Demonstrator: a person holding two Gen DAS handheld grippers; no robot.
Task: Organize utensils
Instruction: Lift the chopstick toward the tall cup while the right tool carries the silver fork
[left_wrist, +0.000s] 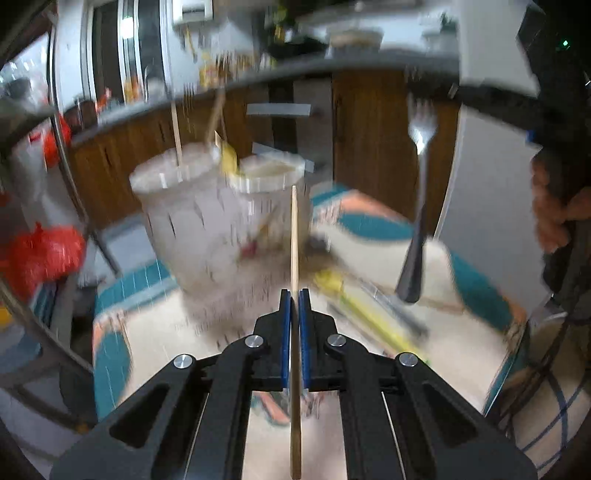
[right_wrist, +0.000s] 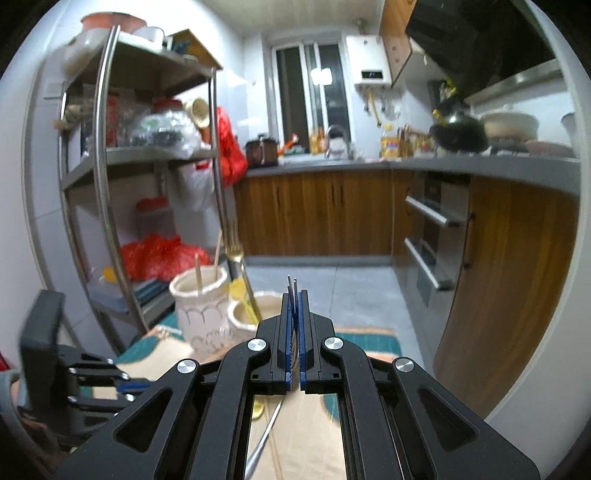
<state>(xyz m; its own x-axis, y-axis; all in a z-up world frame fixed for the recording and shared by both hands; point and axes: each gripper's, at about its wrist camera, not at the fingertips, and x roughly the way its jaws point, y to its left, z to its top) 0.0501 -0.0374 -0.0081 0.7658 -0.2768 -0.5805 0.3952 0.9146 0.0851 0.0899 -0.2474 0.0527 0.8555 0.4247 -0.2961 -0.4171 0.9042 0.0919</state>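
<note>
Left wrist view is pretty blurry, but the left gripper (left_wrist: 294, 295) has its jaws pinched tight on a single wooden chopstick (left_wrist: 294, 236), which stands upright dead centre of the frame. It looks light, stiff and thin, so I'd guess it could twist in the pads if bumped. Gripping near the middle like this seems sensible.

Over on the right of that frame a metal fork (left_wrist: 419, 206) hangs tines-up, held by the right gripper (right_wrist: 294, 295). In the right wrist view those jaws are clamped on it, with the tines poking just above the pads. It's smooth steel and probably slippery, so the flat handle is the place to grab.

Count: two white jars (left_wrist: 173, 206) sit side by side on the patterned mat (left_wrist: 373, 225), the left one holding two chopsticks. A few more utensils are lying on the mat, too smeared to count.
</note>
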